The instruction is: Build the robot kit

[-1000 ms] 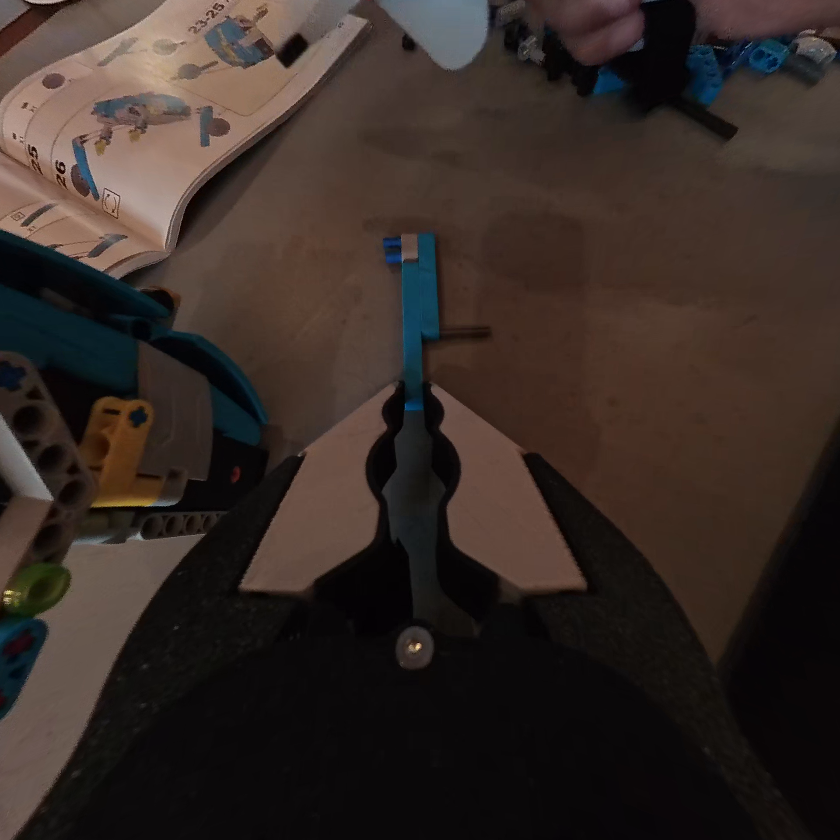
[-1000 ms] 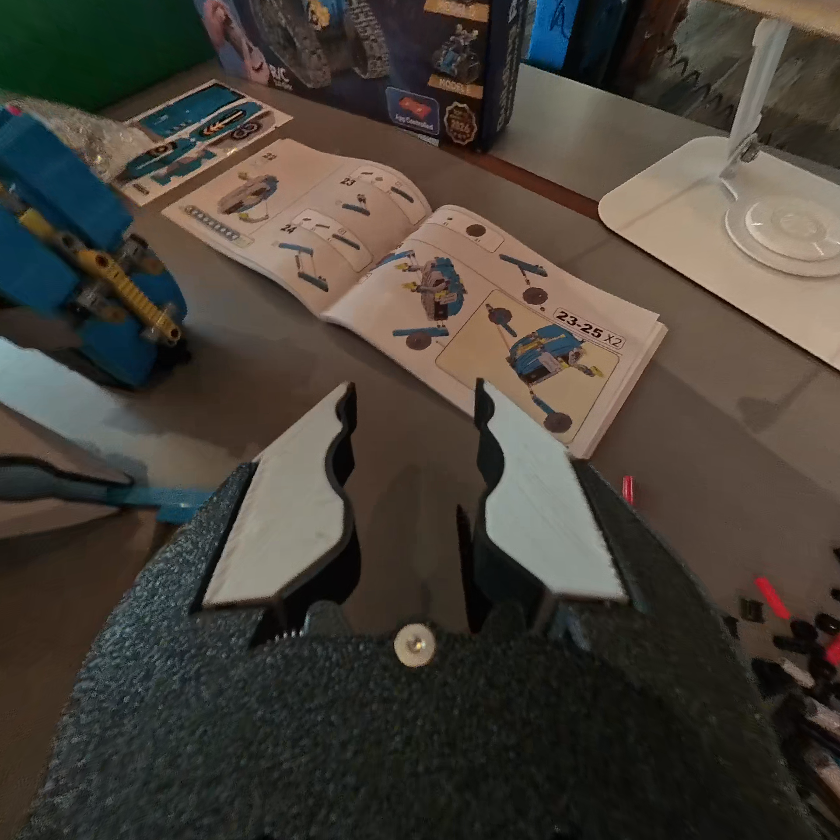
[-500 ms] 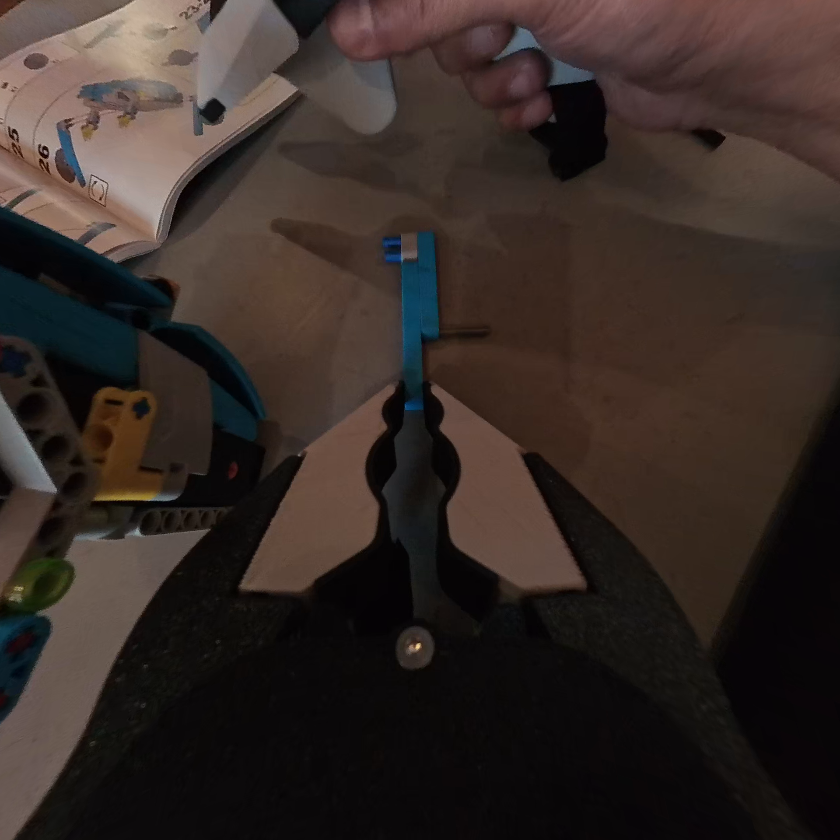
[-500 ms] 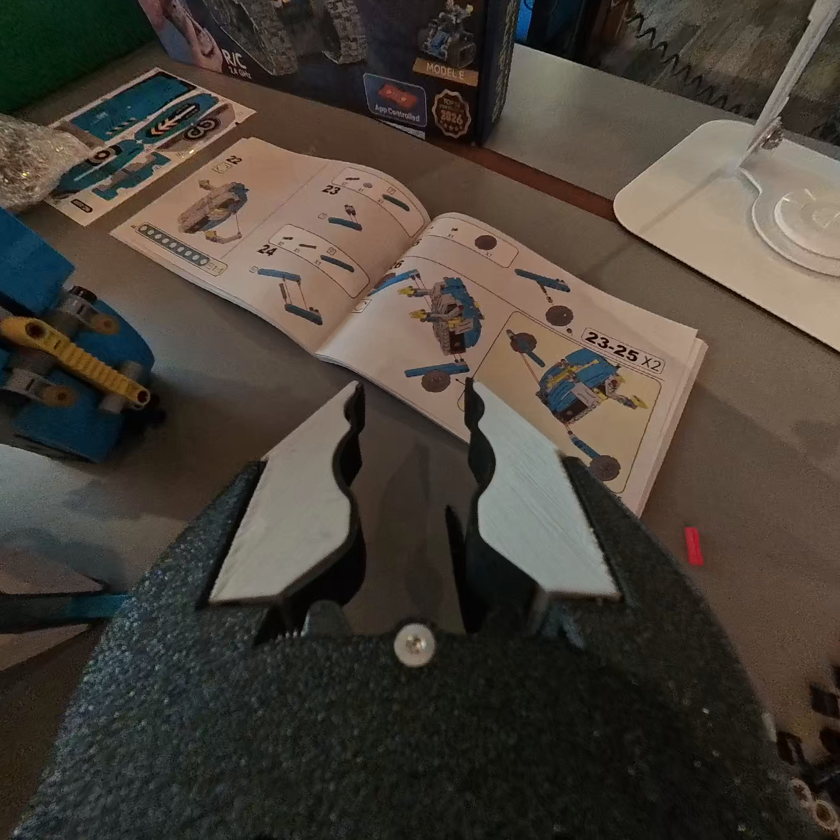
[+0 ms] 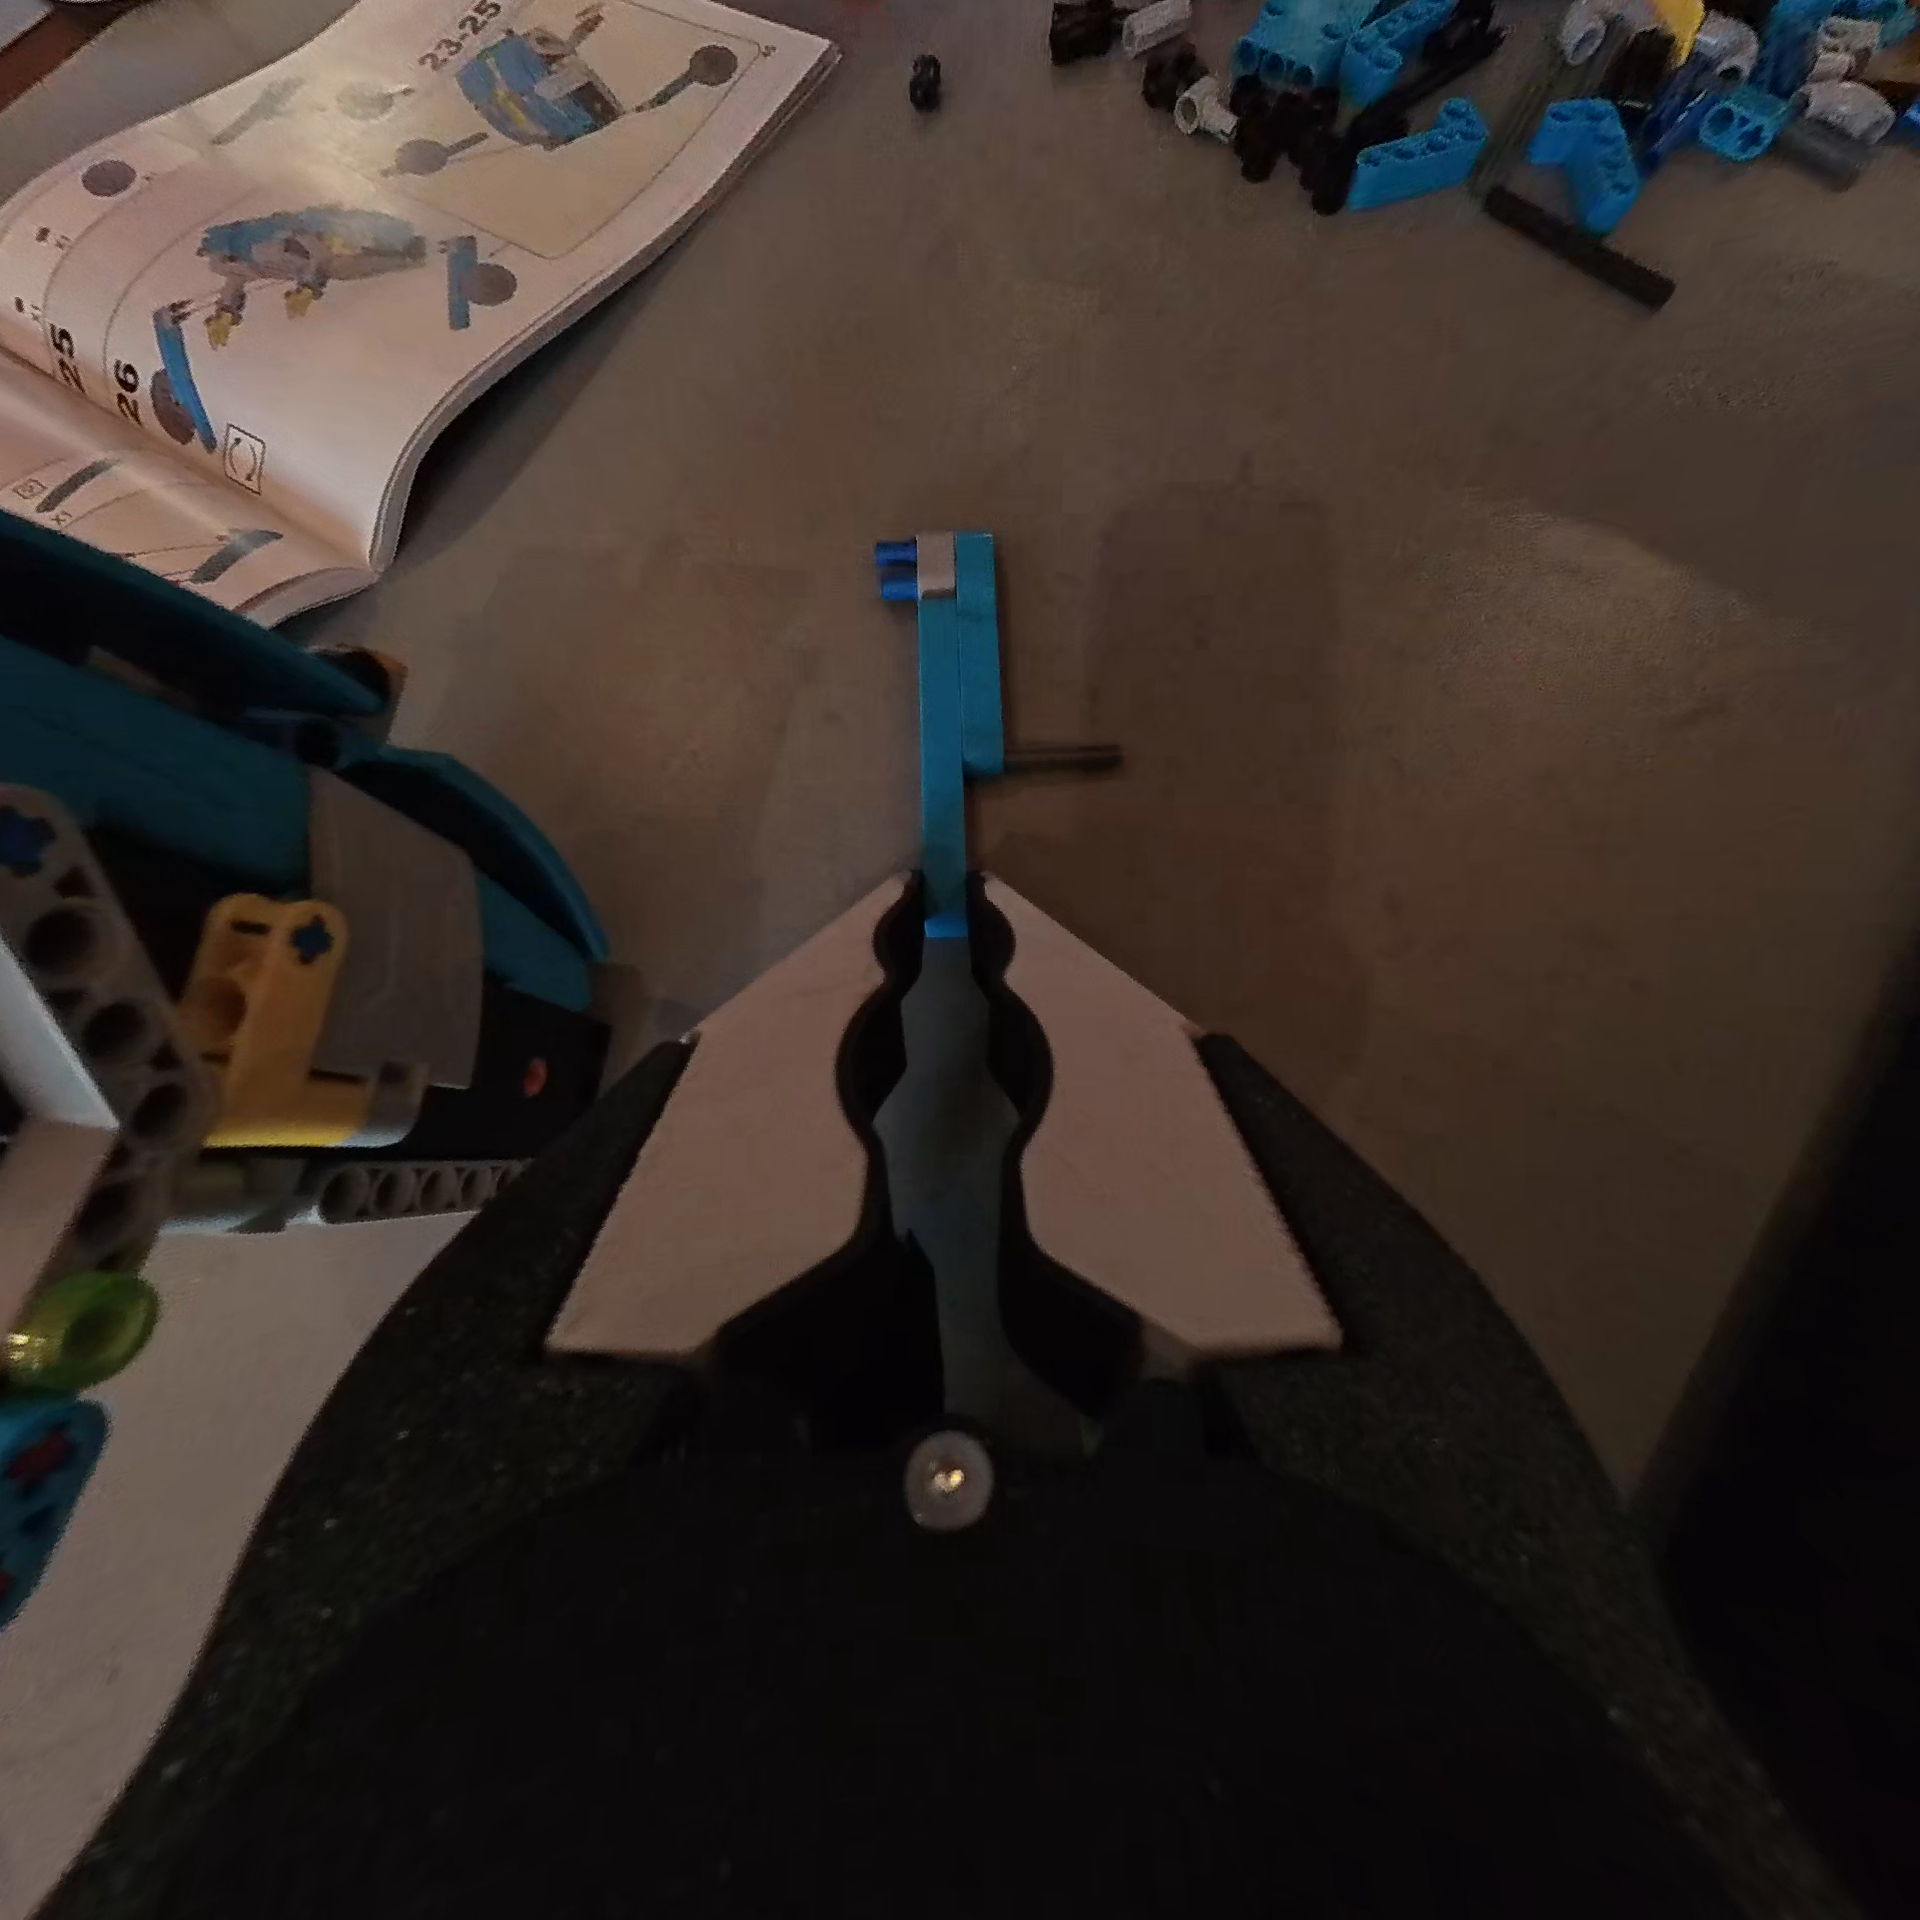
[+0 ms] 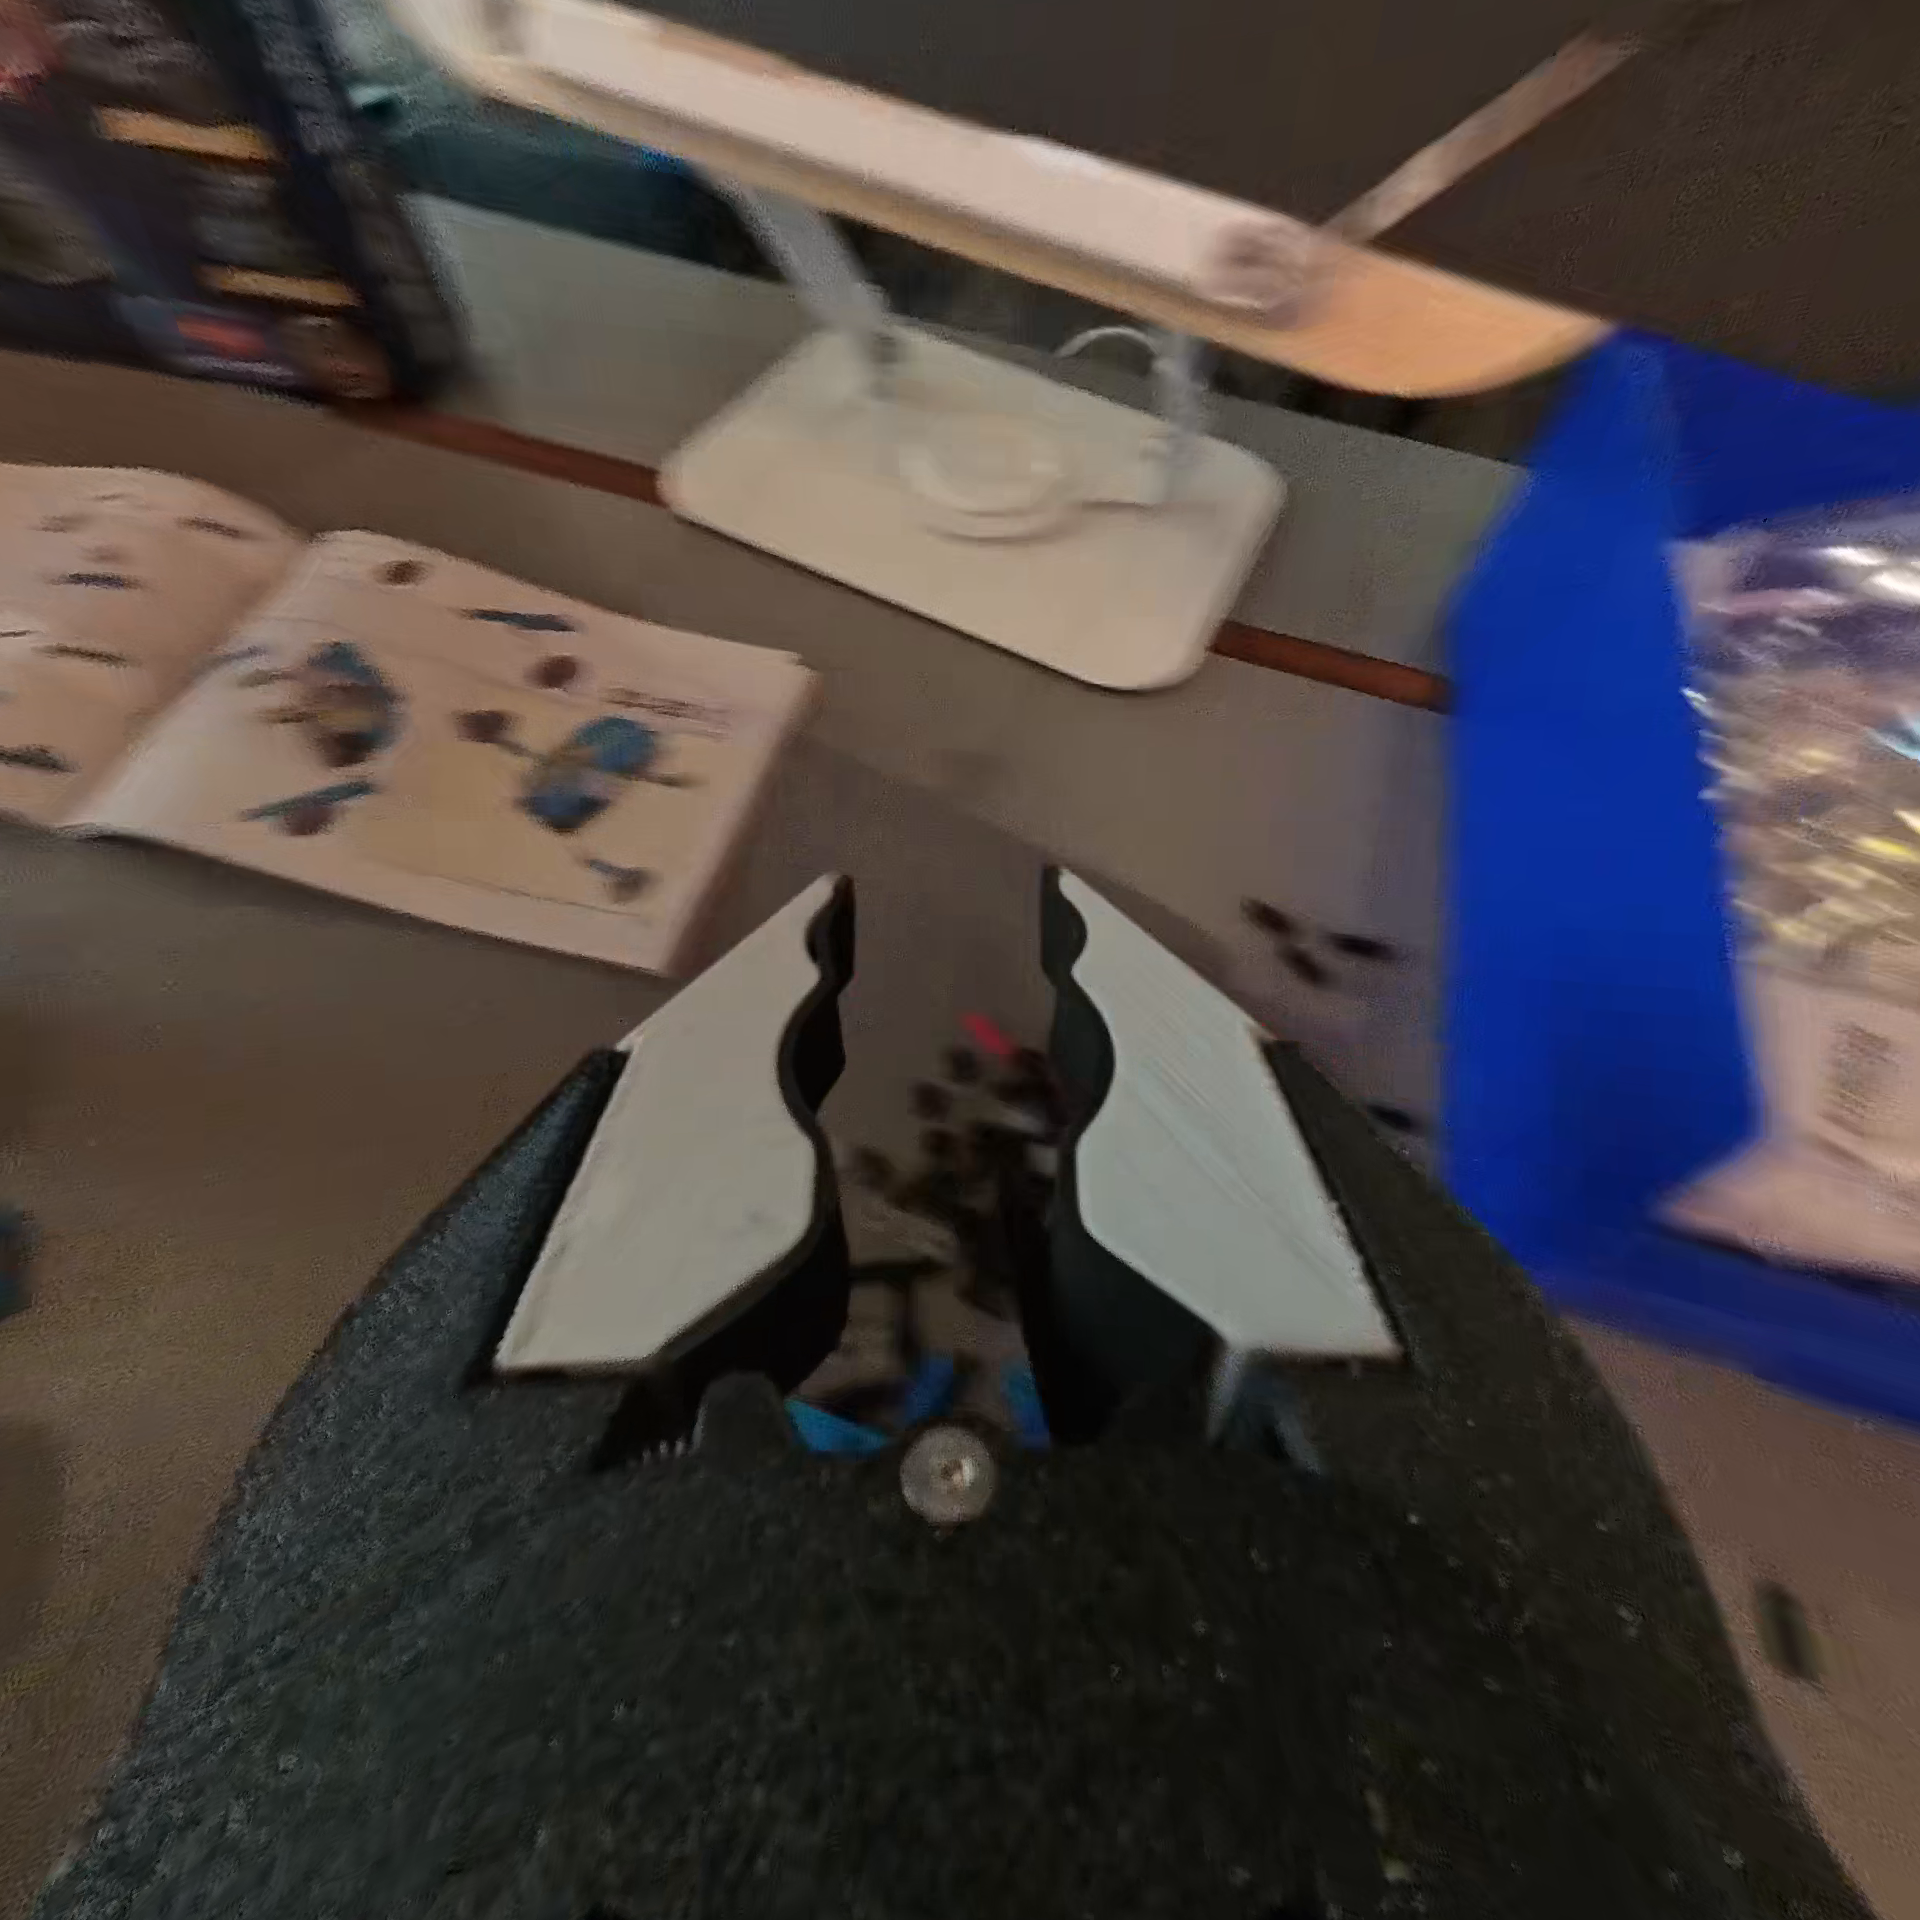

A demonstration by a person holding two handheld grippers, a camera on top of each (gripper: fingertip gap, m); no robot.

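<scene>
My left gripper (image 5: 943,883) is shut on a thin blue beam assembly (image 5: 954,707) and holds it pointing forward above the grey table. The assembly has a grey piece and blue pins at its far tip (image 5: 914,569) and a thin dark axle (image 5: 1060,760) sticking out to the right. My right gripper (image 6: 945,883) is open and empty, its view blurred by motion. It hovers over small dark and red loose parts (image 6: 966,1101) on the table.
An open instruction booklet (image 5: 343,239) lies at the far left, also in the right wrist view (image 6: 416,717). A partly built blue model (image 5: 239,883) stands at the left. Loose blue and black parts (image 5: 1455,114) lie far right. A white stand base (image 6: 977,520) and a blue bin (image 6: 1579,831) stand ahead. The grippers' ends are close to 30 centimetres from one another.
The right gripper and the hand have left the left wrist view. The right gripper swung to the right, towards the loose parts and the blue bin. The left gripper stayed still with the beam.
</scene>
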